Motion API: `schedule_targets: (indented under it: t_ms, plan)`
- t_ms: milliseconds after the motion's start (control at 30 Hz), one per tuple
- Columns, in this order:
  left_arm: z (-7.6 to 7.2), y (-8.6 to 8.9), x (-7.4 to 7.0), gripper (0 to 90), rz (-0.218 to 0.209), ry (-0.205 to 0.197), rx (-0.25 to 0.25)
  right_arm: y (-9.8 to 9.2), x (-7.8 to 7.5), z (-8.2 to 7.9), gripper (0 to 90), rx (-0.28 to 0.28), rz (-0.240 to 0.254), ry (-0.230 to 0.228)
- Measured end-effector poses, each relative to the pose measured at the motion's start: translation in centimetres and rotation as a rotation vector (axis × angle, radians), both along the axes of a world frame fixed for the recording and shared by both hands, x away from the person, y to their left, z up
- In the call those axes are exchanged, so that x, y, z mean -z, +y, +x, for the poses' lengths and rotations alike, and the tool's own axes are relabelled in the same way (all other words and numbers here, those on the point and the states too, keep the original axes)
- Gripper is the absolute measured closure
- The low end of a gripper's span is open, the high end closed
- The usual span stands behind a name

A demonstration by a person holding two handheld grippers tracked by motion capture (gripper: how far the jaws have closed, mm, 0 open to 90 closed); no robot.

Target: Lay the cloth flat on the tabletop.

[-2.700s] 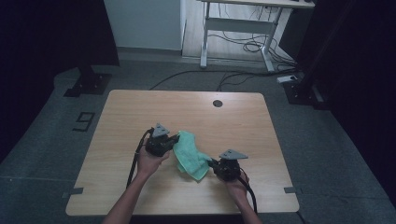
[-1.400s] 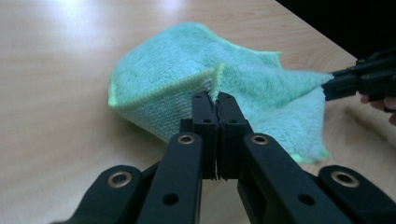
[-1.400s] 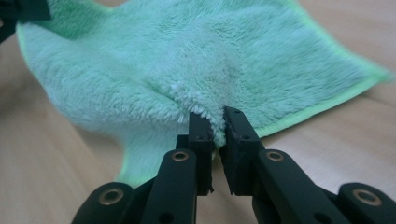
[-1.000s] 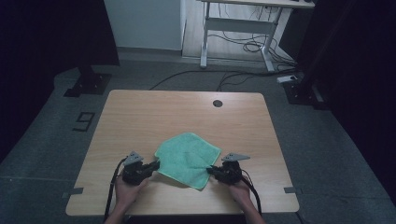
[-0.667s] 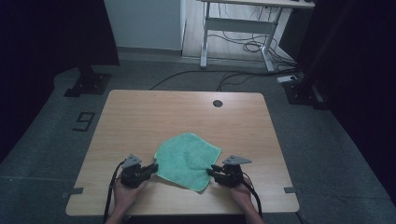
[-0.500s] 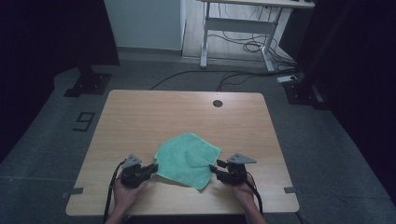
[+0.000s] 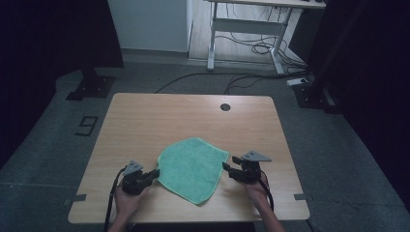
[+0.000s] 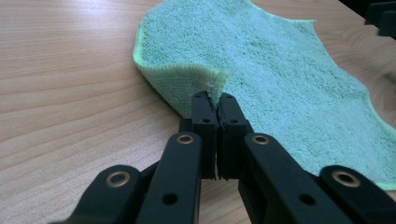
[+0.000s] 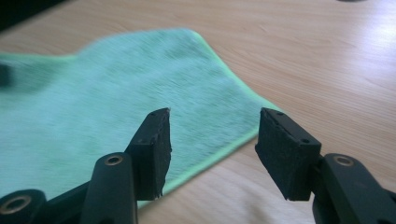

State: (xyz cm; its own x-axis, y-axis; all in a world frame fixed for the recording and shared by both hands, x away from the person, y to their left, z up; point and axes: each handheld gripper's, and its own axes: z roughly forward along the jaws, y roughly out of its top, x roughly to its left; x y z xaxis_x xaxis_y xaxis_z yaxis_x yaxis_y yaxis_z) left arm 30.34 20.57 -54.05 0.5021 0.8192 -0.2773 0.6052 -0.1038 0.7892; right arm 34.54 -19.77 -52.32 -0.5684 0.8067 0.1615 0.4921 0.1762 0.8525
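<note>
Two handheld grippers at the edges of a green cloth spread on a wooden table.

The left gripper (image 8: 214,100) has its jaws pinched tight on a lifted corner of the green microfibre cloth (image 8: 280,70). The right gripper (image 9: 212,135) has just been opening; its jaws stand apart with nothing between them, over the cloth's right edge. The cloth lies mostly flat near the front of the wooden table (image 7: 159,116), between the two hands.

The left tool (image 7: 153,173) is clamped tight, while the right tool (image 7: 229,163) has just been opening, jaws apart.
</note>
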Motion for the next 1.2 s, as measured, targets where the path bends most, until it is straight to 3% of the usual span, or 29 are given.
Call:
schedule_targets:
  t_ms: [67,100,200,233,467,500,600,633,667,700,800,1000,1200]
  plan:
    - [0.0,-0.1,0.1,87.8,0.001,0.005,0.003,0.0,0.2,0.3,43.9,0.009,-0.025,0.004]
    - [0.0,-0.2,0.2,87.8,0.002,0.011,0.007,0.2,0.8,1.3,43.8,0.029,-0.073,0.023]
    - [0.0,-0.3,0.2,87.8,0.008,0.012,0.013,0.3,1.5,2.5,43.9,0.048,-0.103,0.047]
    - [-0.1,-0.3,0.3,87.8,0.006,0.01,0.01,0.4,2.1,3.8,44.1,0.069,-0.12,0.063]
    - [0.0,-0.2,0.5,87.9,-0.004,0.023,0.008,0.9,2.4,6.4,44.6,0.098,-0.12,0.085]
    - [0.0,-0.1,0.5,87.9,-0.005,0.022,0.009,1.2,2.5,6.8,48.9,0.095,-0.129,0.08]
    - [0.0,-0.1,0.5,87.9,-0.004,0.023,0.011,1.4,2.8,7.0,53.1,0.092,-0.153,0.093]
    - [0.0,-0.1,0.5,88.0,-0.002,0.022,0.012,1.5,2.8,7.0,57.9,0.096,-0.165,0.088]
    - [0.0,-0.1,0.5,88.2,0.001,0.021,0.013,1.6,2.7,7.0,70.9,0.085,-0.172,0.093]
    - [0.0,-0.1,0.5,88.2,0.004,0.021,0.013,1.6,2.7,7.0,70.9,0.085,-0.172,0.093]
    - [-0.1,0.0,0.4,88.4,0.008,0.017,0.015,1.8,2.3,6.8,86.9,0.071,-0.227,0.079]
    - [-0.7,-0.2,0.3,88.5,-0.003,0.017,0.032,0.4,1.0,7.6,88.0,0.11,-0.211,0.066]
    - [-1.2,-1.4,0.5,87.8,0.025,0.017,0.067,0.2,0.4,9.1,87.3,0.115,-0.224,0.072]
